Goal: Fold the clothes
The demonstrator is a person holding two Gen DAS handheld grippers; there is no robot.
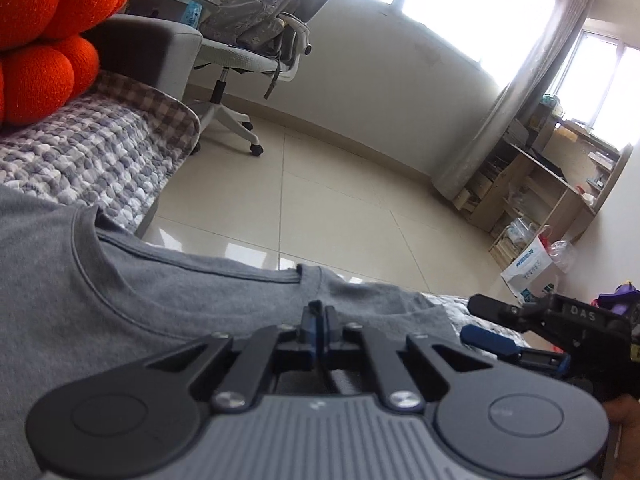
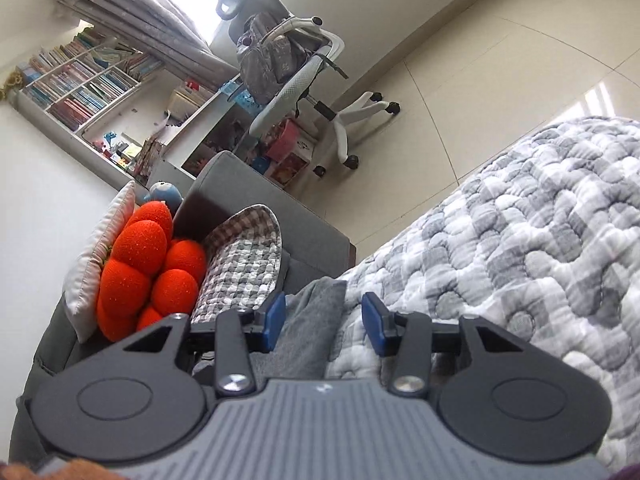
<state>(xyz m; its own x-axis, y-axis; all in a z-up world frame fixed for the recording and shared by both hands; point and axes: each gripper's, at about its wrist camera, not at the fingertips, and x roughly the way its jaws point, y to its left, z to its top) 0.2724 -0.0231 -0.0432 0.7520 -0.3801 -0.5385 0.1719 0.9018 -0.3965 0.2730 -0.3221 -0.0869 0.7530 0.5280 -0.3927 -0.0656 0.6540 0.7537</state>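
Note:
A grey T-shirt [image 1: 120, 320] lies spread on the quilted grey-and-white cover [image 1: 80, 160], its round collar toward the left. My left gripper [image 1: 319, 316] sits low on the shirt near its front edge, pads pressed together with the thin fabric pinched between them. My right gripper [image 1: 470, 319] reaches in from the right, just past the shirt's right edge, jaws apart. In the right wrist view the right gripper [image 2: 325, 324] is open; a strip of the grey T-shirt [image 2: 308, 320] and the cover lie between the blue pads [image 2: 276, 320], which do not press on them.
An orange ball-shaped cushion [image 2: 148, 272] and a white pillow [image 2: 100, 248] rest against the grey sofa arm [image 2: 256, 192]. An office chair [image 1: 248, 64] carrying a backpack stands on the tiled floor [image 1: 340, 200]. Shelves and bags [image 1: 532, 264] line the far right wall.

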